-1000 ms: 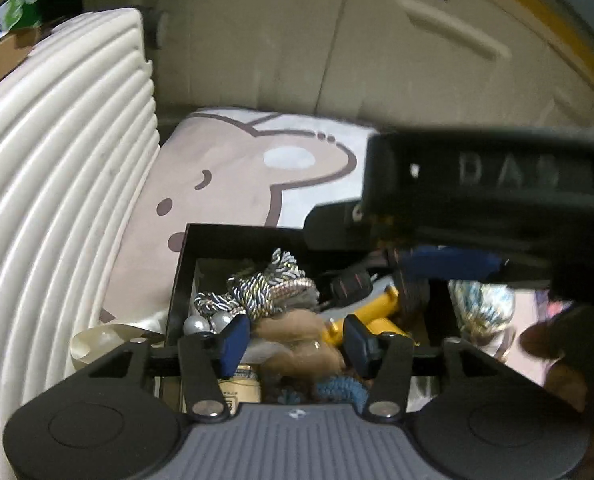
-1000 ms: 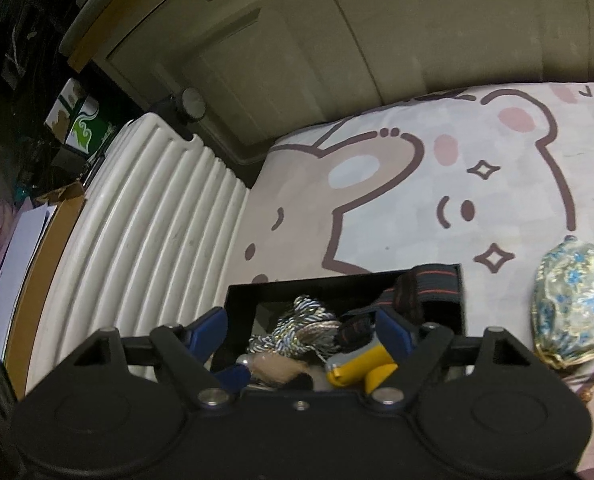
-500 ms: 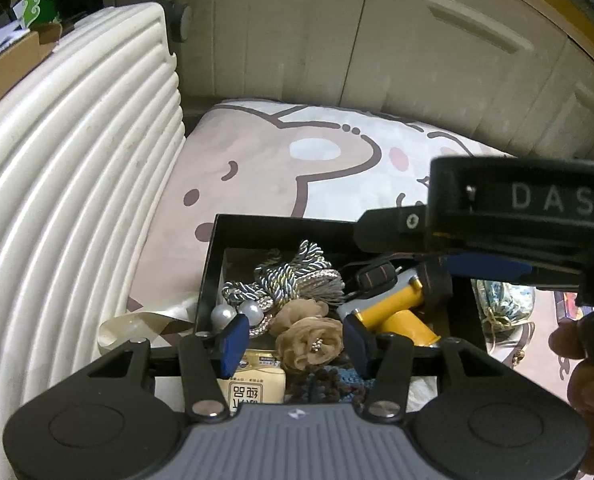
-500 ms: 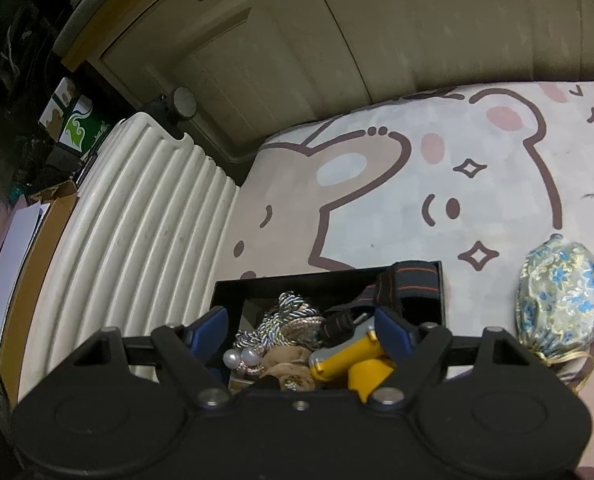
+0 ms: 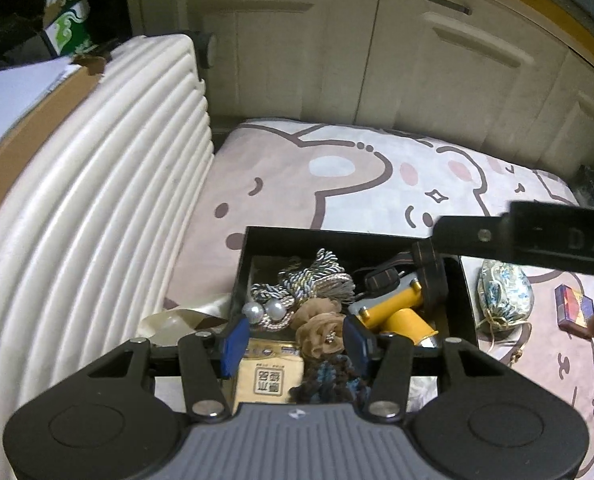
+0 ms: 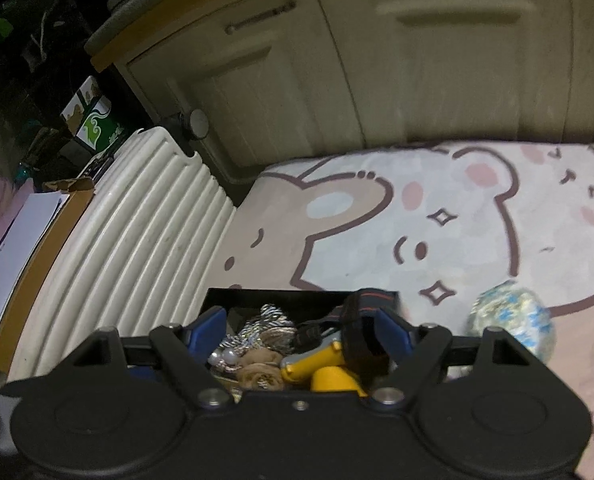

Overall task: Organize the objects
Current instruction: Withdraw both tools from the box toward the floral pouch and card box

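Observation:
A black box (image 5: 253, 264) lies on the bear-print mat and holds a twisted cord bundle (image 5: 317, 276), two pearls (image 5: 263, 311), beige fabric flowers (image 5: 321, 328), a yellow headlamp (image 5: 397, 308) with a dark strap, a small carton (image 5: 269, 376) and a blue-brown knit piece. My left gripper (image 5: 296, 339) hovers open over the box's near end, with nothing between its blue pads. My right gripper (image 6: 299, 326) is open and wider, also above the box (image 6: 257, 294), over the headlamp (image 6: 317, 360). In the left wrist view its black body (image 5: 537, 240) crosses the right side.
A floral pouch (image 5: 505, 292) (image 6: 513, 324) and a small colourful pack (image 5: 573, 308) lie on the mat (image 5: 337, 184) right of the box. A cream ribbon (image 5: 177, 320) lies at the box's left. A white ribbed suitcase (image 5: 77, 240) flanks the left; cabinet doors (image 5: 417, 60) stand behind.
Both grippers have lifted and drawn back from the box, so more of the mat and cabinets shows. The right gripper has shifted to the right in the left wrist view. Neither holds anything.

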